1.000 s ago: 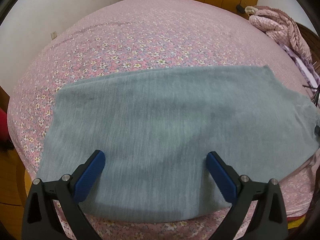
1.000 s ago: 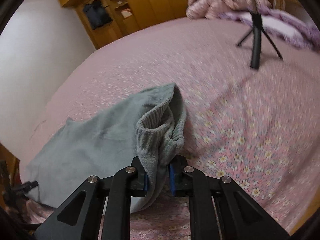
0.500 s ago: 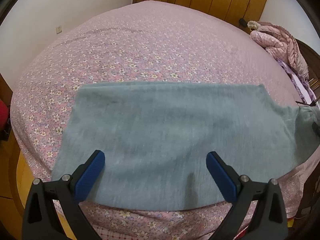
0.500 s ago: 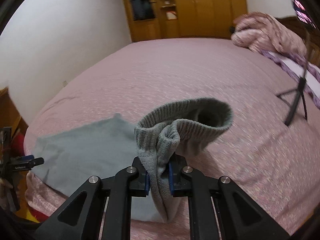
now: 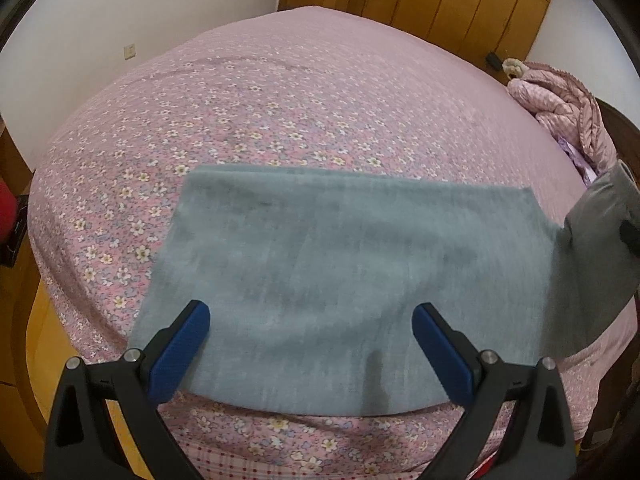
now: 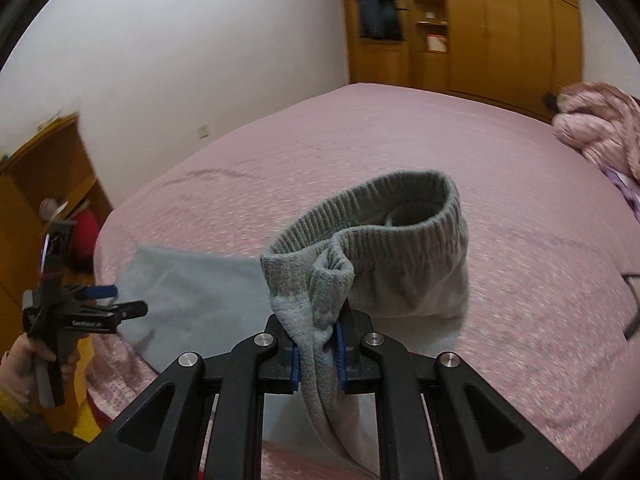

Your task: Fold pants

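Note:
Grey-green pants (image 5: pixel 340 272) lie flat on the pink flowered bed (image 5: pixel 280 112) near its front edge. My left gripper (image 5: pixel 310 344) is open and empty, its blue pads above the near hem of the pants. My right gripper (image 6: pixel 318 354) is shut on the ribbed waistband end of the pants (image 6: pixel 376 240) and holds it lifted off the bed. That raised end shows at the right edge of the left wrist view (image 5: pixel 600 240). The left gripper (image 6: pixel 92 308) also shows at the far left of the right wrist view, held in a hand.
A pink quilted bundle (image 5: pixel 560 112) lies at the bed's far right. Wooden wardrobes (image 6: pixel 500 28) stand behind the bed. A white wall (image 6: pixel 200 48) runs along the left side. A wooden floor (image 5: pixel 40 340) and a red object (image 6: pixel 86 228) lie left of the bed.
My right gripper has lifted the waistband end higher and swung it left over the bed. My left gripper has pulled back and stayed open above the near hem.

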`<state>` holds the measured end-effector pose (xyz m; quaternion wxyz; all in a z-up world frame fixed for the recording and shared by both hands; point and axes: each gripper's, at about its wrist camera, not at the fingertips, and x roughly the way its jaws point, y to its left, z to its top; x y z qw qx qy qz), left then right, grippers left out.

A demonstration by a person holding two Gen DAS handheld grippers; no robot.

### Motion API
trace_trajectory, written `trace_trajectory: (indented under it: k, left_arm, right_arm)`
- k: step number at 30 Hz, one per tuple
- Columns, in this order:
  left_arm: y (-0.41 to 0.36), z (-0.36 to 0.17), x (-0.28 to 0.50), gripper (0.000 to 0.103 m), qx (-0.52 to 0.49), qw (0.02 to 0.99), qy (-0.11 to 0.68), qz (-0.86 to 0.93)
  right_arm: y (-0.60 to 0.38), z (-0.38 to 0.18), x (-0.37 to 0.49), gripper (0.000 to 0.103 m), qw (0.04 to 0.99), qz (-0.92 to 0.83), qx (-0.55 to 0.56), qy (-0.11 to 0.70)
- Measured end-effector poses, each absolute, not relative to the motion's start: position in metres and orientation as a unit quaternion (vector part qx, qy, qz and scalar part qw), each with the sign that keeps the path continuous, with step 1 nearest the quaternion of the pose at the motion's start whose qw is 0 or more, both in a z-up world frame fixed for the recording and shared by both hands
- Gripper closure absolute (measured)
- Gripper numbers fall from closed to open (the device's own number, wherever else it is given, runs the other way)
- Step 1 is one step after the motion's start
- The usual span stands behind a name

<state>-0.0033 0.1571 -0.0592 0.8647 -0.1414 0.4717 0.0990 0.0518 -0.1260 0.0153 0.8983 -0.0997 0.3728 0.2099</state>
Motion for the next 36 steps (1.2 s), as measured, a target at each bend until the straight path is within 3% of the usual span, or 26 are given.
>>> trace_trajectory:
  k: [24,34,36]
  left_arm:
    - [0.223,-0.05,-0.04,0.0,-0.19,0.868,0.436,0.145]
    - [0.248,-0.054,-0.056,0.0,-0.209,0.866,0.428,0.155]
    - [0.25,-0.055,-0.057,0.0,-0.205,0.866,0.428,0.158]
  right_arm:
    - [0.037,-0.005,0.037,0.089,0.835,0.359,-0.188,0.372]
    - [0.095,-0.058,0.05,0.089,0.786,0.386,-0.222,0.428]
    - [0.102,-0.07,0.056,0.084,0.771,0.391,-0.216,0.453]
